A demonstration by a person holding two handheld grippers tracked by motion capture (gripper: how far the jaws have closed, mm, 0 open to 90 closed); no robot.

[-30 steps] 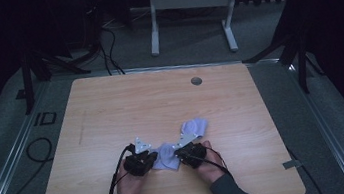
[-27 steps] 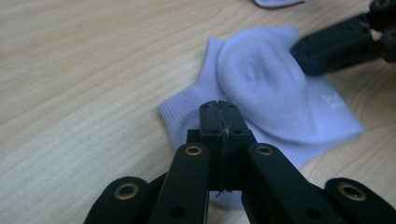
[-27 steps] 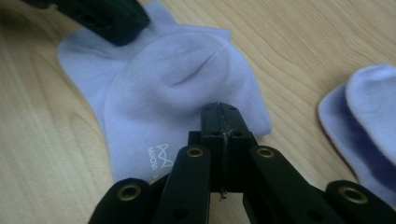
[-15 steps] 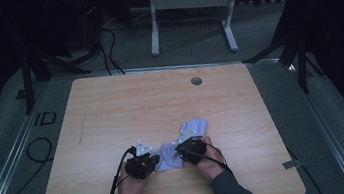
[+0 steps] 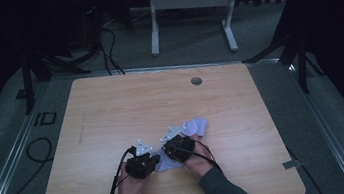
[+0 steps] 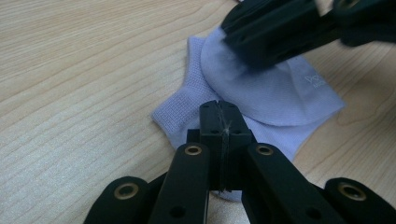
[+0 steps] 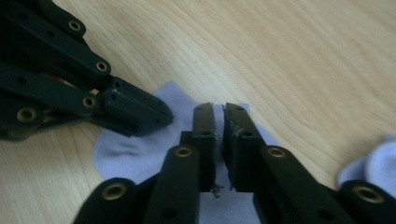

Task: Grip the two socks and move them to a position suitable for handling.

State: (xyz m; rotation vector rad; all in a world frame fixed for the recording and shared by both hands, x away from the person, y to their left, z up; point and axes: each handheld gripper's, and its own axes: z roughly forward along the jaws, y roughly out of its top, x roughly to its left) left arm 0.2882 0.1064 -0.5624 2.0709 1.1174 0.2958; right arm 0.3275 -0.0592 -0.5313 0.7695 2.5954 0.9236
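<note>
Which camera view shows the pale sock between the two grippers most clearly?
The left gripper view: the pale sock lies there large and sharp, ribbed cuff and folded-over part readable. The right gripper view shows a smooth patch behind the jaws. In the high view it is a small pale shape between the hands.

High view looks down from afar; both tool views closely share the sock [image 6: 261, 93].

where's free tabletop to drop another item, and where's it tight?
Free: the table's whole far half around the round grommet, plus the left side and the right side out to their edges. Tight: near-centre edge, where the left claw and right claw meet over one pale sock, with a second sock just beyond.
</note>
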